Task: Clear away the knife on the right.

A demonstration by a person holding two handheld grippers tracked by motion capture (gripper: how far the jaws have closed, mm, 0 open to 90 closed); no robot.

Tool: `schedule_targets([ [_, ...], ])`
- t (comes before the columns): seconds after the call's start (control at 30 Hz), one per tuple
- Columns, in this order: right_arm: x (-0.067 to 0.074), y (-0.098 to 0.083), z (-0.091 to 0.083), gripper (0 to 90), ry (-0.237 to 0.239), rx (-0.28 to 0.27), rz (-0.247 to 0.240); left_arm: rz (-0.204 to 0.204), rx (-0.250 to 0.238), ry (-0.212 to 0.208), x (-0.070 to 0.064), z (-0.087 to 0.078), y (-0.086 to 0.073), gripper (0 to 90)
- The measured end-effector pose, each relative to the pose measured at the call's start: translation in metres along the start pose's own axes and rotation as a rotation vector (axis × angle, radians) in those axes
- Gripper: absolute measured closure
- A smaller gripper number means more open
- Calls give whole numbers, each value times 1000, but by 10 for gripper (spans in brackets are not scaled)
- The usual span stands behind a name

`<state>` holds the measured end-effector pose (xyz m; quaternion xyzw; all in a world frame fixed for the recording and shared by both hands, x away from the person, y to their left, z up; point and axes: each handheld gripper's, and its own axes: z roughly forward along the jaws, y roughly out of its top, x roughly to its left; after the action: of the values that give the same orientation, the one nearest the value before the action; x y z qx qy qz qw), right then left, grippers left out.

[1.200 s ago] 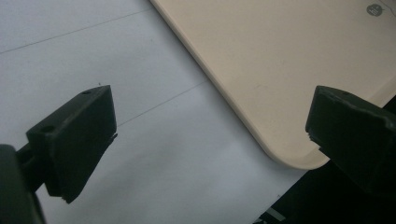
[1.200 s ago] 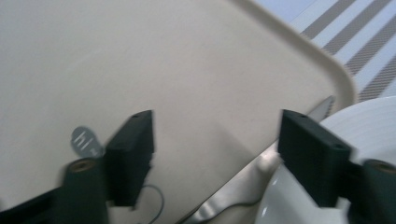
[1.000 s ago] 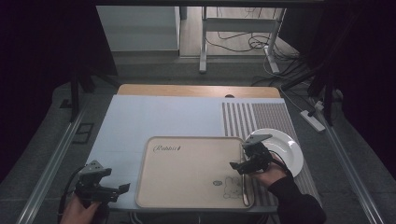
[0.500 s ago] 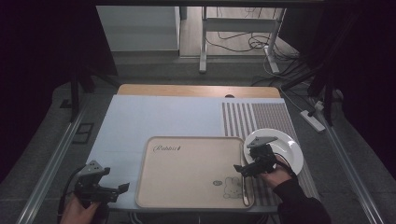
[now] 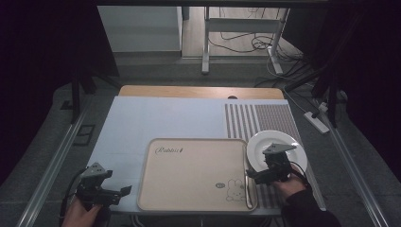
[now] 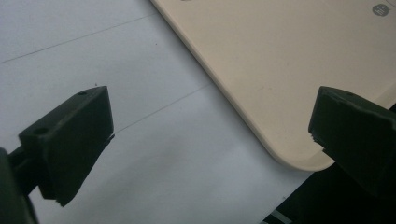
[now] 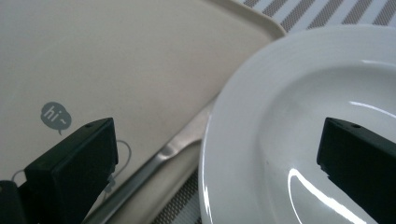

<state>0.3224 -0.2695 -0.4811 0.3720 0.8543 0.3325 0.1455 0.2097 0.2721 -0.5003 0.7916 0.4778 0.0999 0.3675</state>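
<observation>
Two grippers in play. Right gripper (image 5: 255,176) sits at the near-right of the table, jaws spread wide with nothing clamped; they have just been opening. In the right gripper view the white plate (image 7: 299,126) rim lies between the jaws, one jaw over the tray (image 7: 116,60) side, the other over the plate's well, pads not pressing on anything. A metal utensil (image 7: 154,172) runs along the tray's right edge, just beside the plate rim; which kind of utensil it is I cannot tell.

Left gripper (image 5: 122,192) is at the near-left corner, jaws apart and empty. In the left gripper view it hovers over the pale blue mat (image 6: 116,60), with the tray's rounded near corner (image 6: 299,158) between its jaw tips and not touched.

From the high view: the beige tray (image 5: 194,170) lies centred at the near edge of the mat, "hi" bubble and bunny print at its near-right corner. The plate (image 5: 283,144) sits just right of the tray on the striped cloth (image 5: 255,118), its rim close against the tray edge. The person's right hand (image 5: 291,187) holds the right gripper over the plate's near-left rim. Wooden table edge (image 5: 198,91) shows beyond the mat.
</observation>
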Motion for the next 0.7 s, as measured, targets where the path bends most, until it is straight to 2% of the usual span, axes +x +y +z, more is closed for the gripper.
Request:
schedule_targets([
  [0.3, -8, -17, -11, 0, -45, -20, 62, 1, 0, -3, 0, 0, 0, 15],
  [0.7, -12, -34, -26, 0, -97, -36, 87, 0, 0, -5, 0, 0, 0, 16],
])
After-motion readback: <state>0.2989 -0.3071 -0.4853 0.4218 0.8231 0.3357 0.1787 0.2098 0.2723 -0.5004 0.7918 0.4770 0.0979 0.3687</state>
